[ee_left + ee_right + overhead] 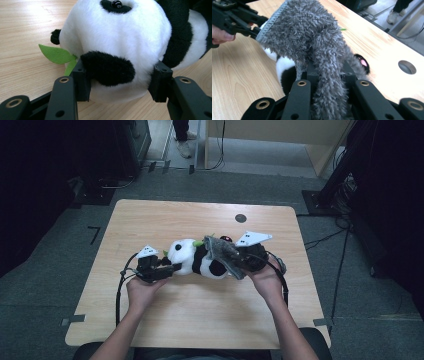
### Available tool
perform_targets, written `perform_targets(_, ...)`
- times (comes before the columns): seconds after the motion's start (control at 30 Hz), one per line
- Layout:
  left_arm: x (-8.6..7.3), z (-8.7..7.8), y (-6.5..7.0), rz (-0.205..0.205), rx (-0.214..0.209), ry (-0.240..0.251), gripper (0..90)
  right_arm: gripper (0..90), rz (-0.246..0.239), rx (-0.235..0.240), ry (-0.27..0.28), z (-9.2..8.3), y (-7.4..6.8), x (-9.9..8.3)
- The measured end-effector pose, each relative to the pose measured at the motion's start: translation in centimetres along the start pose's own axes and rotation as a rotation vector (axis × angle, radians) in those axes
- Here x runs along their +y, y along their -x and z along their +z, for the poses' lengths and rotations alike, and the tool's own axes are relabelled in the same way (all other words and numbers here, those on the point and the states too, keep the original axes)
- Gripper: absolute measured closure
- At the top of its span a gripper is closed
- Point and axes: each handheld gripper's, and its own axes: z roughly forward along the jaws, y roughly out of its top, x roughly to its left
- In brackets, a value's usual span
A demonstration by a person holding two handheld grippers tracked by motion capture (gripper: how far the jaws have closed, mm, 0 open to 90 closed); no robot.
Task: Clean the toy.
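Observation:
A black-and-white panda plush (pixel 197 257) lies on its side in the middle of the wooden table (pixel 200 315). My left gripper (pixel 175 266) grips its head from the left. In the left gripper view the jaws (pixel 120 80) press into the white head (pixel 117 37) on both sides, beside a black ear. A green felt leaf (pixel 56 53) sticks out by the head. My right gripper (pixel 245 261) is shut on a grey fuzzy cloth (pixel 222 252), which drapes over the panda's body. In the right gripper view the cloth (pixel 312 37) hangs between the jaws (pixel 328 72) and hides most of the panda (pixel 283 66).
A round dark hole (pixel 240 218) sits in the table near its far edge, behind the panda. Cables (pixel 330 237) and a black stand base (pixel 320 200) lie on the floor at the right. A person's feet (pixel 184 145) stand beyond the table.

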Motion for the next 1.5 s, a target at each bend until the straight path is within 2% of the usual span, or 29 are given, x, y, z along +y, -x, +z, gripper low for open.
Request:
perform_targets(0.07,0.0,0.0,0.0,0.002,0.001,-0.001,46.1,76.4,0.028,0.015,0.009,-0.2,0.6,-0.3)
perform_targets(0.1,0.0,0.0,0.0,0.000,0.001,-0.001,46.1,76.4,0.026,0.014,0.012,-0.2,0.8,-0.5)
perform_targets(0.23,-0.1,-0.1,-0.3,-0.013,-0.005,-0.001,46.4,76.4,0.056,-0.036,-0.010,-0.4,1.7,-1.1)
perform_targets(0.27,-0.2,-0.1,-0.3,-0.014,-0.007,-0.003,46.6,76.4,0.059,-0.039,-0.028,-0.4,2.0,-1.5)
perform_targets(0.33,-0.2,-0.1,-0.3,-0.012,-0.005,-0.001,46.7,76.3,0.060,-0.045,-0.025,-0.4,2.3,-1.9)
perform_targets(0.4,-0.2,-0.1,-0.3,-0.014,-0.005,0.002,46.8,76.3,0.091,-0.046,-0.024,-0.5,2.6,-2.3)
perform_targets(0.73,0.0,-0.6,0.0,0.012,0.013,0.025,48.5,75.7,0.169,-0.061,0.028,-1.0,4.8,-3.6)
perform_targets(0.97,0.0,-0.6,-0.1,0.009,0.011,0.025,49.0,75.7,0.201,-0.100,-0.020,0.3,6.3,-5.1)
perform_targets(1.17,0.0,-0.5,-0.4,0.002,0.002,0.017,48.5,75.7,0.242,-0.127,-0.025,1.4,7.5,-6.4)
perform_targets(1.3,-0.1,-0.5,-0.4,0.012,0.009,0.020,48.2,74.0,0.254,-0.142,-0.032,2.1,8.0,-7.0)
perform_targets(1.4,-0.1,-0.5,-0.4,0.011,0.010,0.020,48.1,74.0,0.250,-0.158,-0.048,2.8,8.3,-7.7)
perform_targets(1.5,-0.1,-0.5,-0.4,0.011,0.010,0.020,47.9,74.0,0.267,-0.169,-0.071,3.4,8.8,-8.3)
